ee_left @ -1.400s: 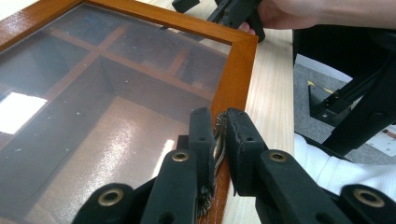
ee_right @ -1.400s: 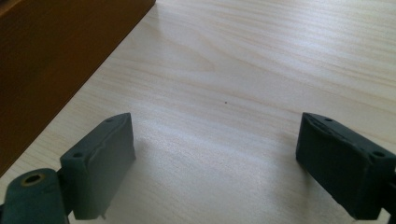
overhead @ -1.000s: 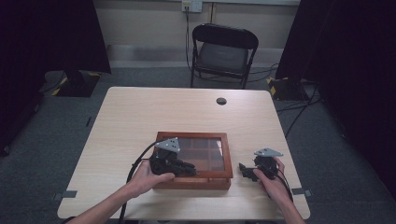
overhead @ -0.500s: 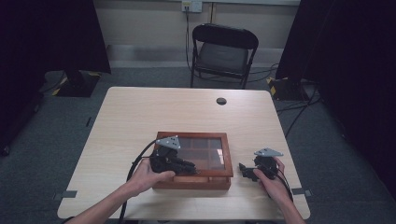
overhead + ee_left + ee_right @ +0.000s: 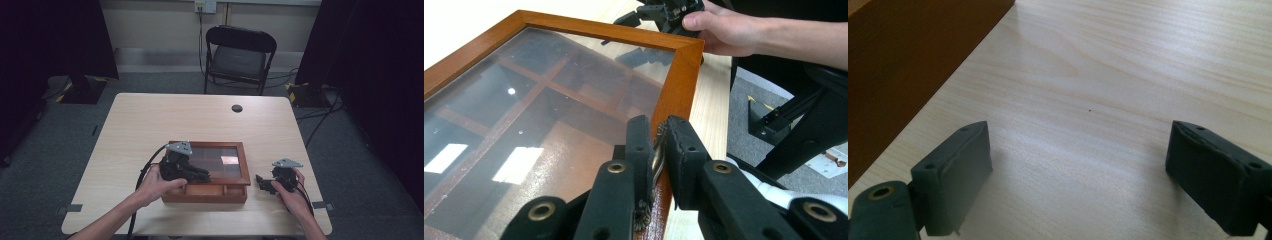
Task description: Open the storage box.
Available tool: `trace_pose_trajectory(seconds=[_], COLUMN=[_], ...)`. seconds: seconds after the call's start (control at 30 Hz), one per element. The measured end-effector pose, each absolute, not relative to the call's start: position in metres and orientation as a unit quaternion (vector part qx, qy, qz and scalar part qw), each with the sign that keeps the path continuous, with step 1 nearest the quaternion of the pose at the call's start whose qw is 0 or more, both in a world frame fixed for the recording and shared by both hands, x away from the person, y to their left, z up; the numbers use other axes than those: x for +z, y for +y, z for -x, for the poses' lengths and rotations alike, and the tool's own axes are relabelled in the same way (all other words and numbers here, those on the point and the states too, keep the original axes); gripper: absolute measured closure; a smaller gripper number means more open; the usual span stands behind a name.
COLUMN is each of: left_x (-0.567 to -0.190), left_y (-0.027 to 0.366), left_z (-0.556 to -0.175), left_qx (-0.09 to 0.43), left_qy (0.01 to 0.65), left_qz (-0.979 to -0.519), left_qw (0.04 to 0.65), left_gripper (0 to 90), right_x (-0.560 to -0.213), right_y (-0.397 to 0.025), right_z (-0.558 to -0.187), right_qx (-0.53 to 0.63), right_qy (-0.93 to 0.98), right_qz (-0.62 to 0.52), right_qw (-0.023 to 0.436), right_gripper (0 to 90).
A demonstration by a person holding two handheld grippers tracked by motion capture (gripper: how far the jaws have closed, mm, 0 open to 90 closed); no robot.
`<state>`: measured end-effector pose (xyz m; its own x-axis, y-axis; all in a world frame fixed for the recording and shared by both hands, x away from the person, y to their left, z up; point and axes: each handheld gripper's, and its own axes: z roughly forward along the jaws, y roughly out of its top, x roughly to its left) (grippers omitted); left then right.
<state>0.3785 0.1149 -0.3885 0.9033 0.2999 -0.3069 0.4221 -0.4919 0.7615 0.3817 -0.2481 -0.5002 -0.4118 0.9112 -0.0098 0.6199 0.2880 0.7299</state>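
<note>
Sits as half a second ago and a second ago in the high view: no shift to be seen in either hand or in the wooden box (image 5: 205, 194), which suggests a pause on the grip rather than a lift already under way. Lies toward the near edge of the surface (image 5: 175, 120), that box, glass lid (image 5: 215, 155) down and flat by the look of it. Pinches narrow, the left tool (image 5: 656, 135), on a small metal catch (image 5: 657, 150) at the front rail of the lid frame, jaws almost together with just the bright metal between them. Rests low beside the box's right wall, the right tool (image 5: 1078, 160), spread wide over bare wood and holding nothing; stands close to the box (image 5: 898, 65) but apart from it. Points, as a judgement, to the lid about to be raised by the catch while the free tool waits to steady or take the frame. Hard to make out: the form of the catch, mostly covered by the pads; whether the lid has left its seat at all; what lies in the compartments under the glass, lost in glare and reflections. Cut off by the left hand in the high view: the box's near left corner.
</note>
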Motion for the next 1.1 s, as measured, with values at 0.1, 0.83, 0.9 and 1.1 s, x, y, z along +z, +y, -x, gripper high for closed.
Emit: trace_pose_trajectory(seconds=[0.1,0.83,0.9,1.1], left_x=[-0.384,-0.361,-0.358,-0.355], left_y=[0.114,0.112,0.112,0.112], left_z=[-0.379,-0.389,-0.391,-0.392], left_qx=[-0.063,-0.048,-0.048,-0.043], left_qy=[0.212,0.218,0.217,0.218], left_qz=[-0.860,-0.859,-0.859,-0.857], left_qw=[0.460,0.461,0.460,0.465], left_gripper=[80.7,80.7,80.8,80.7], right_x=[-0.500,-0.500,-0.500,-0.500], right_y=[-0.248,-0.248,-0.248,-0.248], right_z=[-0.382,-0.382,-0.382,-0.382], right_qx=[0.332,0.332,0.332,0.332], right_qy=[0.772,0.772,0.772,0.772], right_qz=[-0.496,-0.496,-0.495,-0.495], right_qw=[0.220,0.219,0.221,0.220], right_gripper=[10.4,10.3,10.3,10.3])
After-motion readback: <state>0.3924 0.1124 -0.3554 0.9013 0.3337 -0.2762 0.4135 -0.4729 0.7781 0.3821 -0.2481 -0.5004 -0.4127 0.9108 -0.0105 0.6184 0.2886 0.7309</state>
